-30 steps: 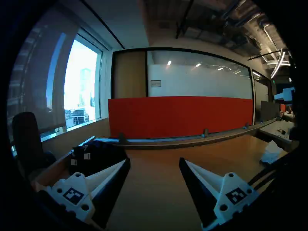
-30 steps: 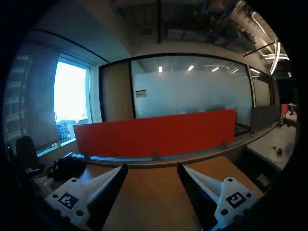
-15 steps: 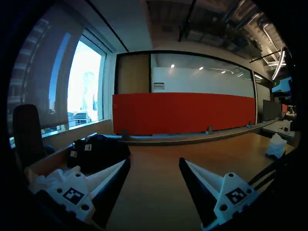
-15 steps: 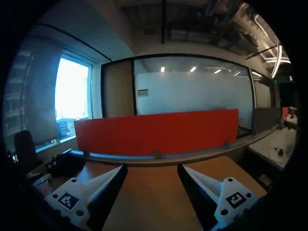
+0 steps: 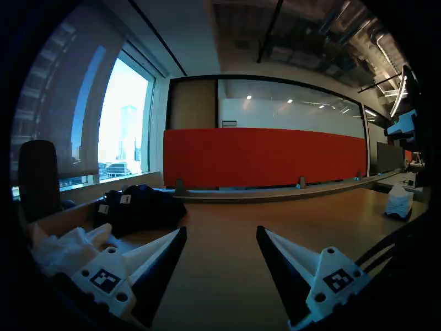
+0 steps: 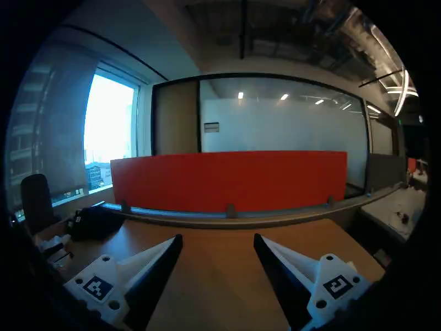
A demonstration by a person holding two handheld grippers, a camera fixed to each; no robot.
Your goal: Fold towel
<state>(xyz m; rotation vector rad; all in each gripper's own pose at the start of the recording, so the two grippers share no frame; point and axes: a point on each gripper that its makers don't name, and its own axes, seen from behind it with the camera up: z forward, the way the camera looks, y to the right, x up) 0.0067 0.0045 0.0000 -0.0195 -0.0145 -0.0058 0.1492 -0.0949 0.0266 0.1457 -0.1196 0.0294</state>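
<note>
desk (image 5: 220, 243) centre: free | left: black bag (image 5: 140, 207) | far edge: red partition (image 5: 264, 157)

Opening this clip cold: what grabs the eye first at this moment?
The red divider running along the far edge of the wooden desk dominates both views, with the bright window to its left. Nearer, the left gripper and right gripper both stand open over the desk, and a dark bundle lies at its left end.
</note>
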